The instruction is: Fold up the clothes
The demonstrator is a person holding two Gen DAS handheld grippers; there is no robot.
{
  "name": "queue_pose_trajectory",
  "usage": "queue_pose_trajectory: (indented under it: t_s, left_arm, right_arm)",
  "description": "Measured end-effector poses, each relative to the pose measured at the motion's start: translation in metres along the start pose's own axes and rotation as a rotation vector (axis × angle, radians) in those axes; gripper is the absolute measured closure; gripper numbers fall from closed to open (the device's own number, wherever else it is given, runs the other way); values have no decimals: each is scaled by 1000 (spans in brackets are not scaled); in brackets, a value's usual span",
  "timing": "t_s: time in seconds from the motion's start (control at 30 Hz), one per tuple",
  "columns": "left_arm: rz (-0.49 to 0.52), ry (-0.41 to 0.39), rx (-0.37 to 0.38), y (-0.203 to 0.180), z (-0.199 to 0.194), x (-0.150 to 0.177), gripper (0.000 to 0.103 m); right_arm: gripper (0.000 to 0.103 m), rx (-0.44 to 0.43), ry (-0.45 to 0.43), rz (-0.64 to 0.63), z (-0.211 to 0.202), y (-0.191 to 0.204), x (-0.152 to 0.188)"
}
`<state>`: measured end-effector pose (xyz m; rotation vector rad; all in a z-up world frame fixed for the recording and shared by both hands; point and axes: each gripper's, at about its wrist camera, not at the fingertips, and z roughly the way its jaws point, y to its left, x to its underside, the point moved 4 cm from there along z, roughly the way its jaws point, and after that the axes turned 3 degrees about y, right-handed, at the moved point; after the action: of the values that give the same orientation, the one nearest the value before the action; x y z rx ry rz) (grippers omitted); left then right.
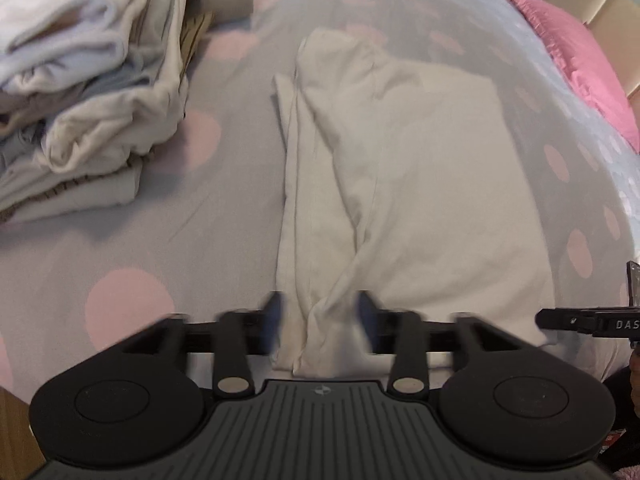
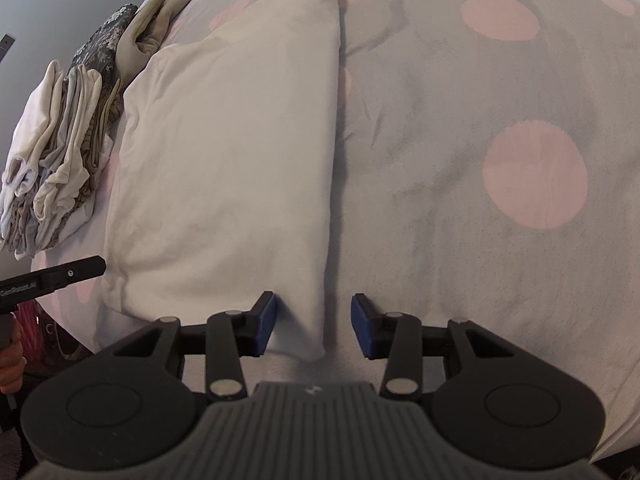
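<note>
A cream garment (image 1: 400, 184) lies partly folded on the grey bedspread with pink dots (image 1: 120, 240). It also shows in the right wrist view (image 2: 224, 160). My left gripper (image 1: 320, 320) is open, its blurred jaws on either side of the garment's near left edge folds. My right gripper (image 2: 314, 326) is open, its jaws on either side of the garment's near right corner. Neither holds cloth. The right gripper's tip (image 1: 580, 322) shows at the right edge of the left wrist view. The left gripper's tip (image 2: 60, 276) shows at the left of the right wrist view.
A stack of folded clothes (image 1: 80, 92) sits at the left on the bed; it also shows in the right wrist view (image 2: 60, 152). A pink pillow (image 1: 580, 60) lies at the far right. The bed edge is near, below the grippers.
</note>
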<state>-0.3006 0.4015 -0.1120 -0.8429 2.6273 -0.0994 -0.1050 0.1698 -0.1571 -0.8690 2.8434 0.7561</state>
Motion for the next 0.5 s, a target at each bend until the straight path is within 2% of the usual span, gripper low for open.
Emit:
queue_pose_trajectory:
  t_s: [0.13,0.17,0.23,0.27,0.3,0.37,0.4,0.43,0.5]
  left_arm:
    - [34,80,-29,-3,23,5,43]
    - [33,92,-33,-4,30,5,47]
    - [35,108,-40,-5,40,6,46]
    - [41,106,-43,-6,42,6,48]
    - [45,102,-43,-7,42,5,50]
    - [48,93,-39,-7,39,5,69]
    - [45,88,-35,-7,38,4,76]
    - [40,83,-29,-7,35,3,85]
    - [28,78,-13,-6,30,2,90]
  right_arm:
    - [58,-47,3,16,5,0,2]
    - [59,-55,0,14,7,1,3]
    - [63,-75,-8,10,11,4,2]
    - [68,-83,-14,12,13,4,2]
    - [80,-84,-21,15,14,4,3]
    - [88,-91,-32,25,14,3,3]
    - [91,-99,-36,32,13,2,2]
    - [91,-107,-39,38,10,2,2]
    - [92,-118,-46,38,3,4,0]
